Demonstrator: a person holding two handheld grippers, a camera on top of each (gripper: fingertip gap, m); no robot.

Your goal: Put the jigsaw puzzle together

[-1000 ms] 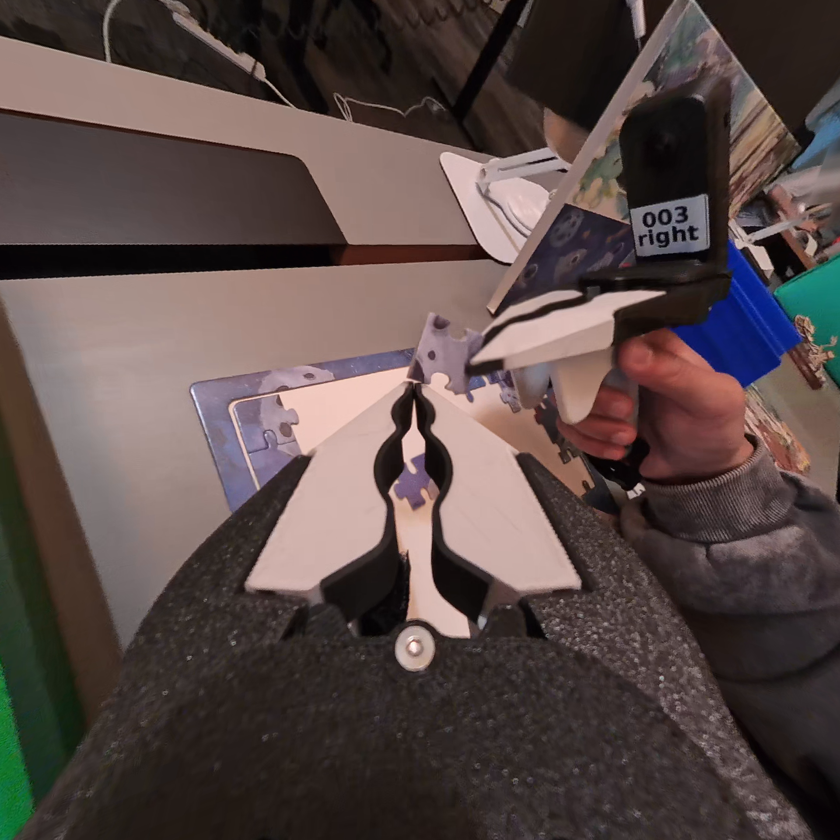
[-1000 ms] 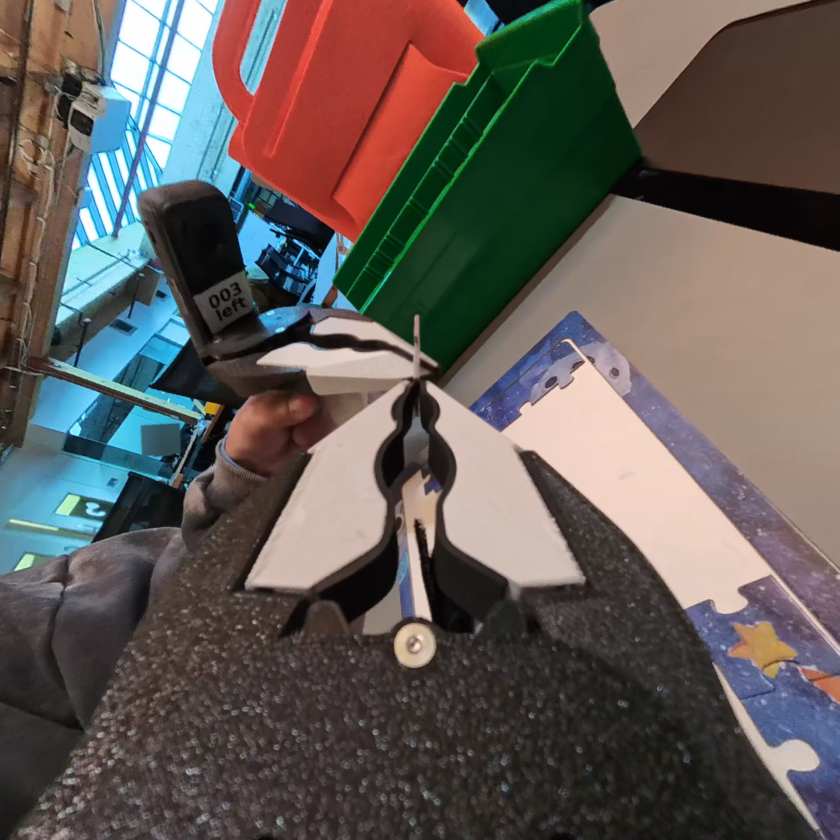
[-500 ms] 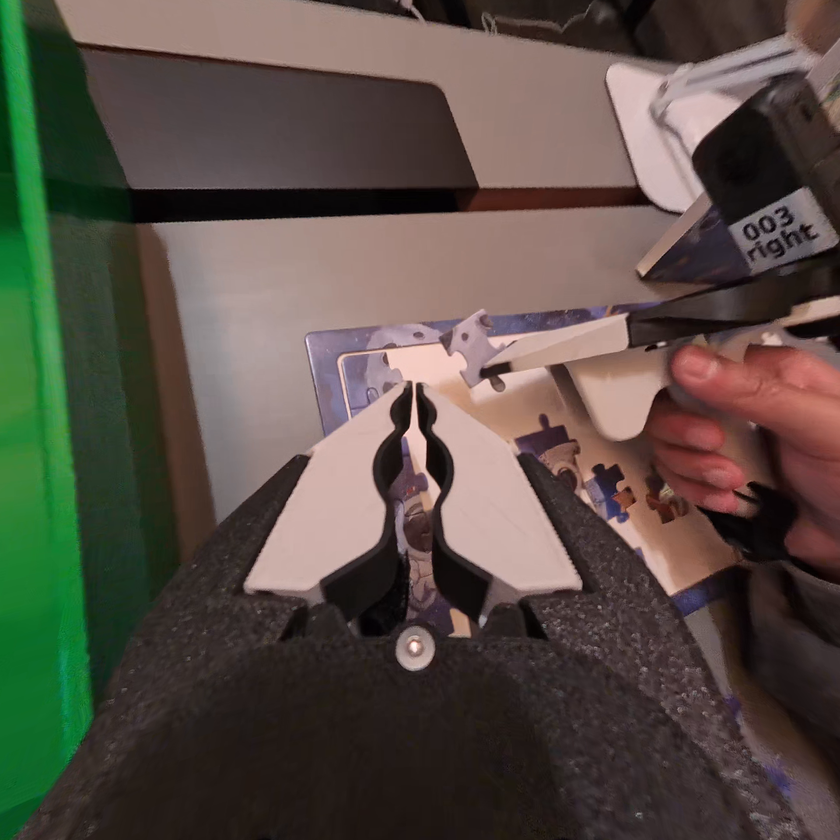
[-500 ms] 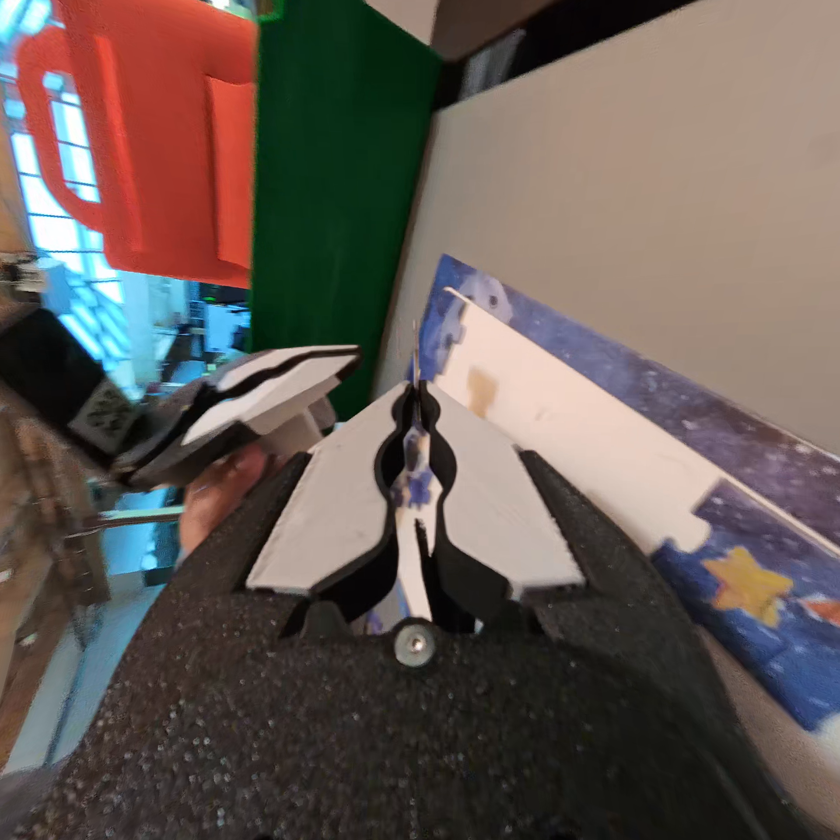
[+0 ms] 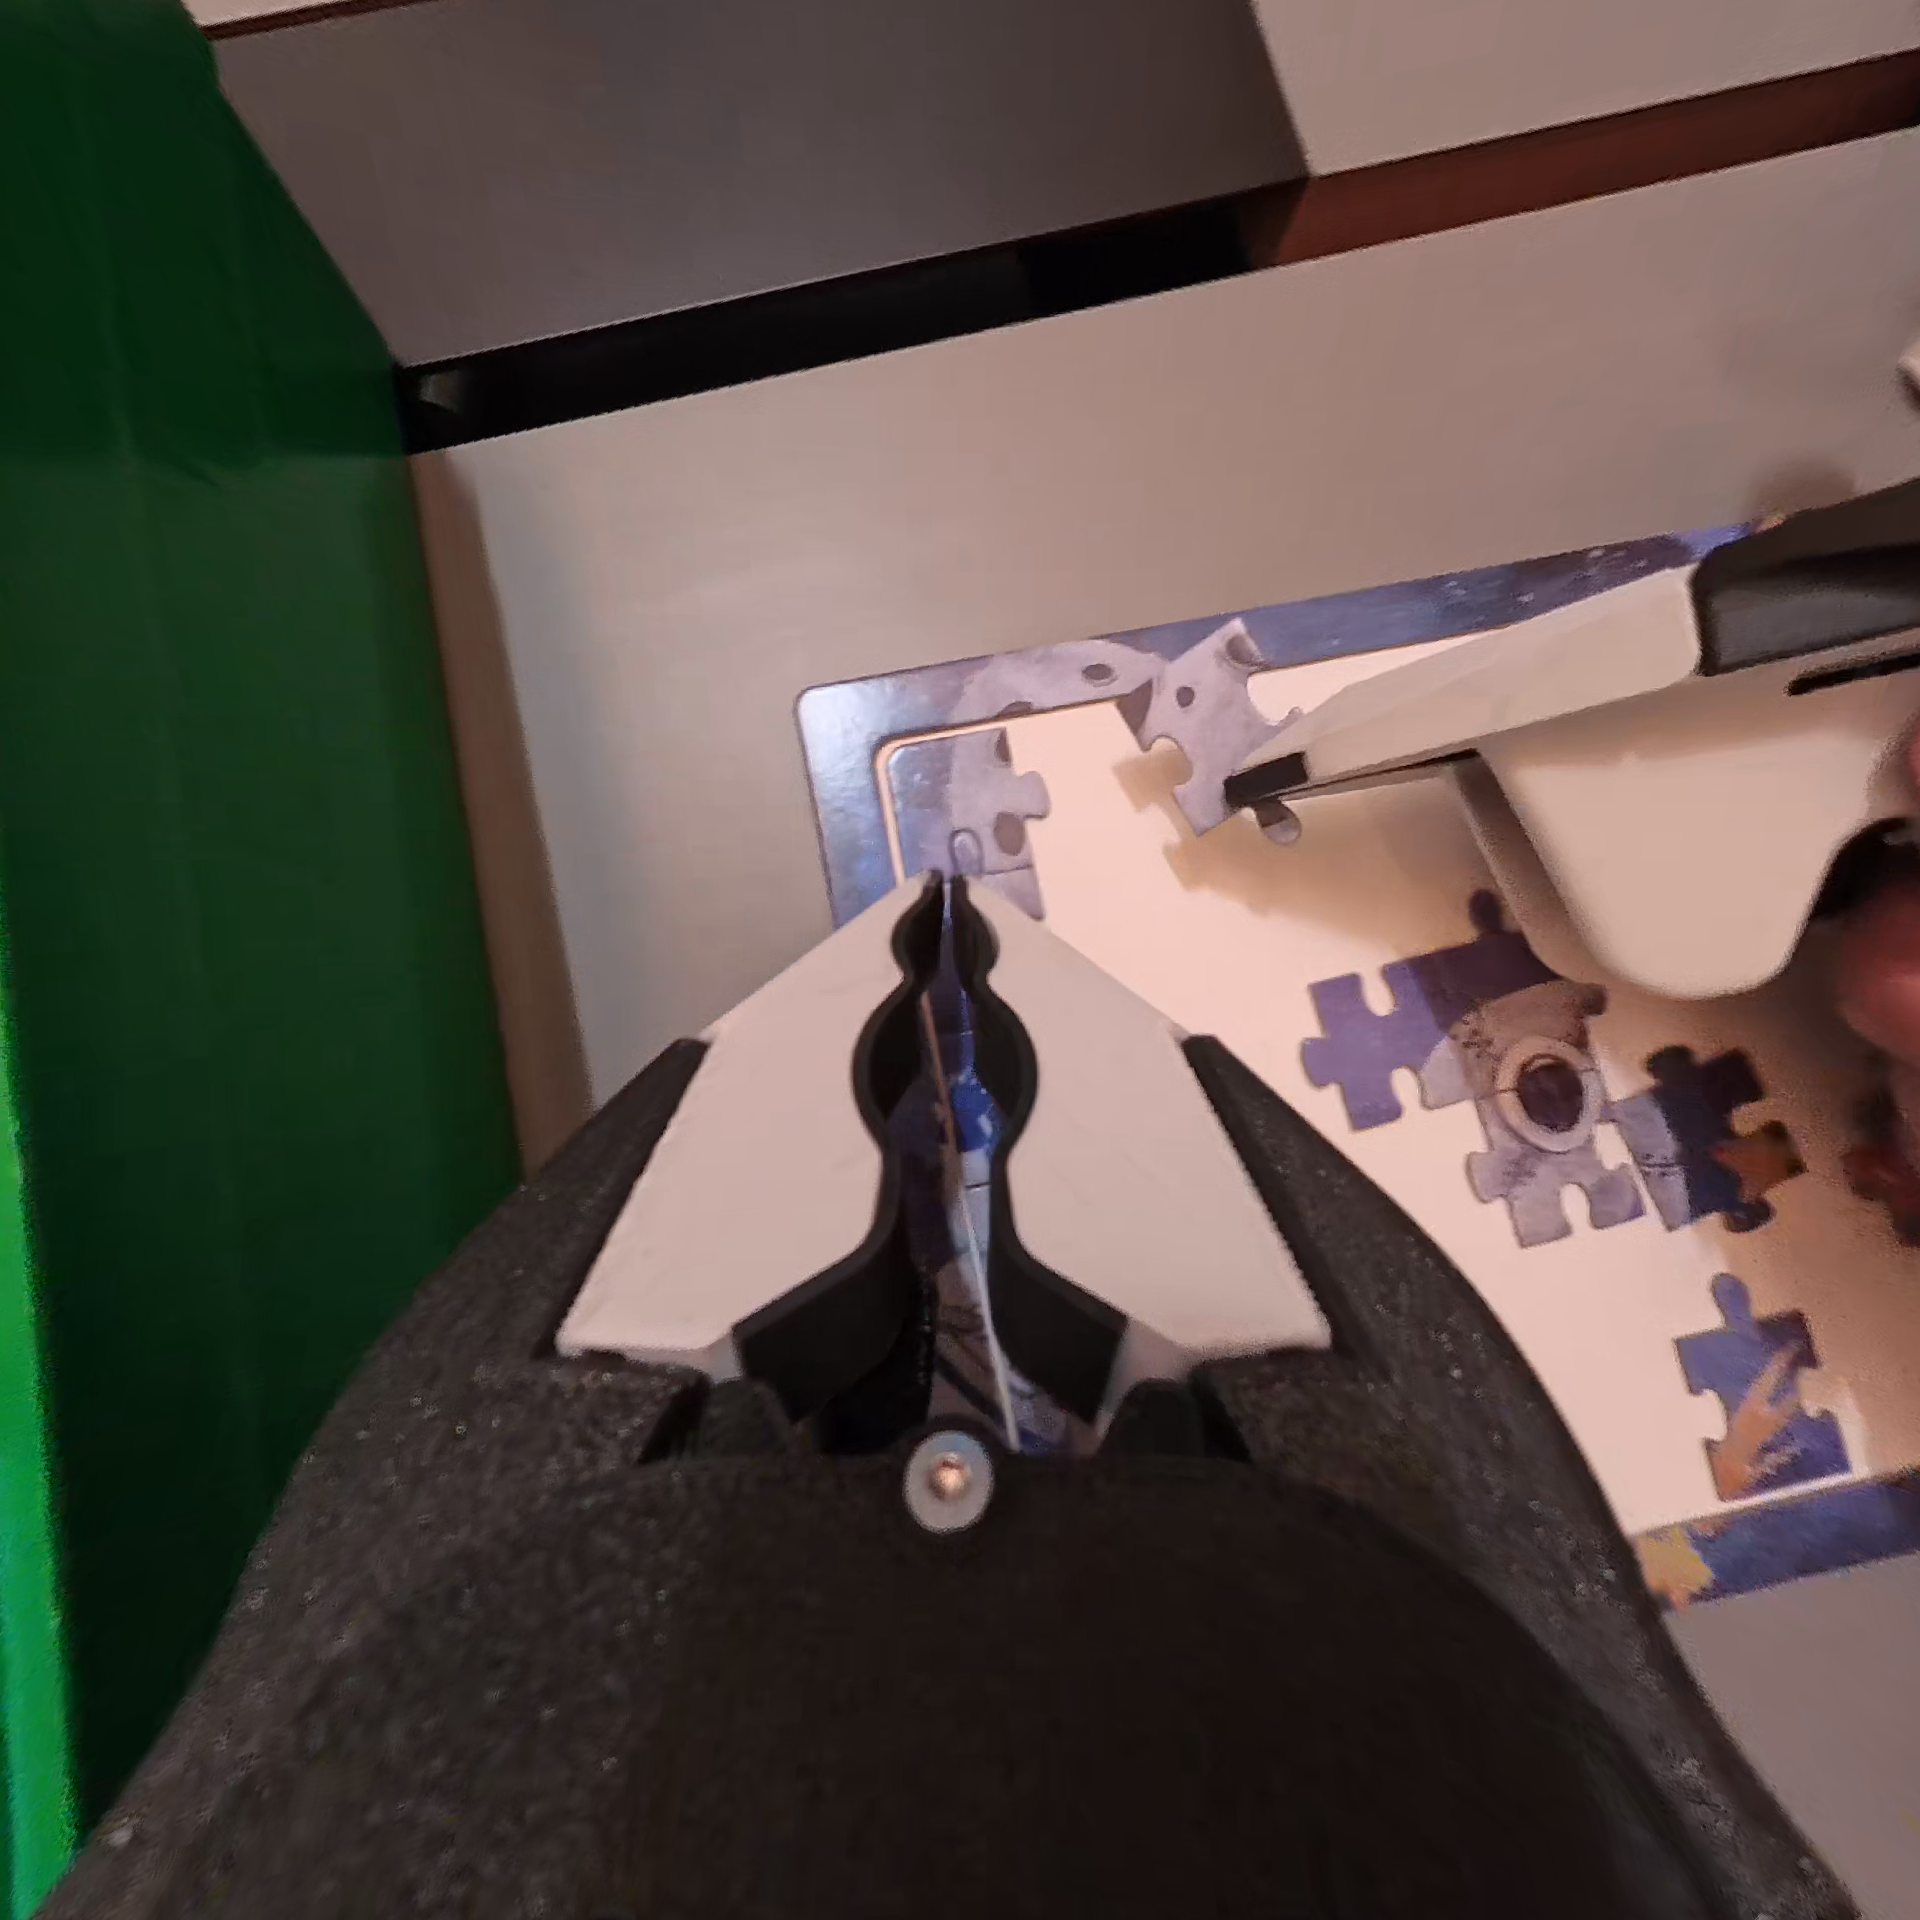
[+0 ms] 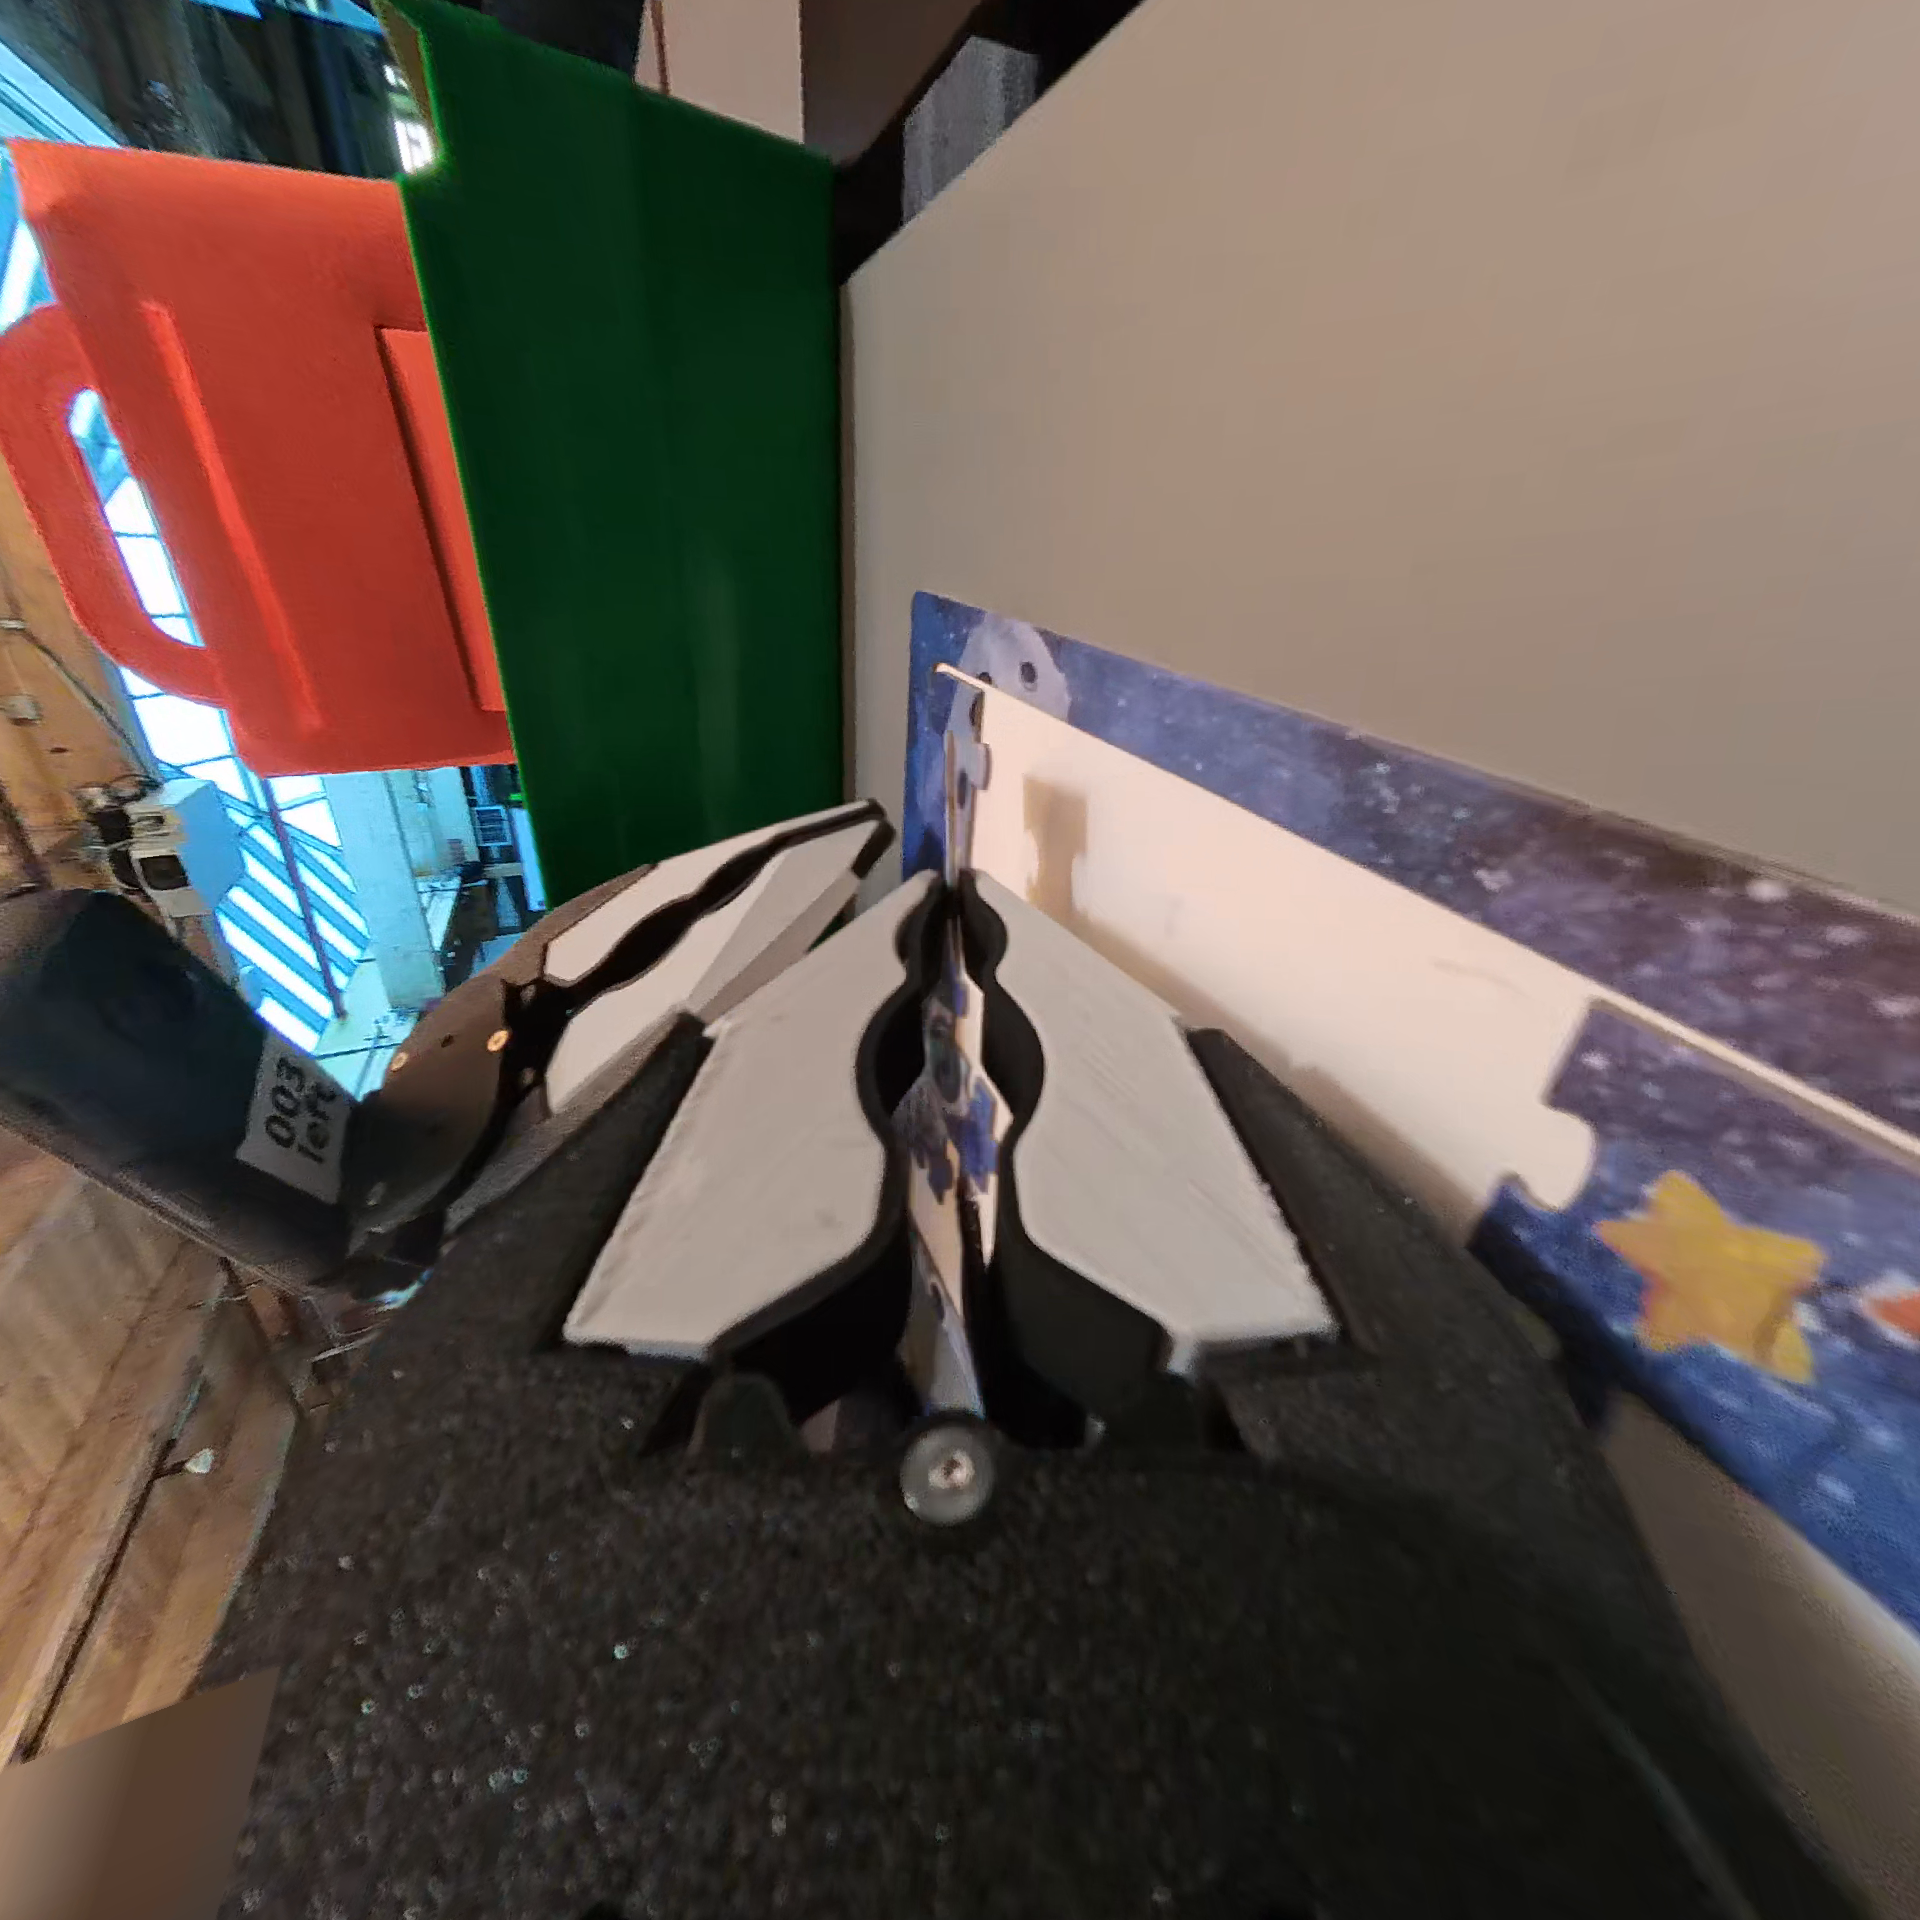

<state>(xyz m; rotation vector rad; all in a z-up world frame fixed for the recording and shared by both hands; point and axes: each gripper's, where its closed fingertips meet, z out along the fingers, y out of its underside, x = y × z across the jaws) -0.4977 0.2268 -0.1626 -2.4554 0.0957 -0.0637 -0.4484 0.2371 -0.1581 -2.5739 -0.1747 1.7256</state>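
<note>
now right gripper [image 5: 1262,784] jaws clamp a grey moon piece [image 5: 1195,727] over the puzzle tray [image 5: 842,790] top edge, likely for seating; left gripper [image 5: 943,883] jaws pinched closed, apparently empty.

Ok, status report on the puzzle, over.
Right gripper shut on grey moon piece, tilted over the tray's top-left corner. Left gripper shut, nothing seen in it. Corner piece placed, several others loose; nothing in the way.
</note>
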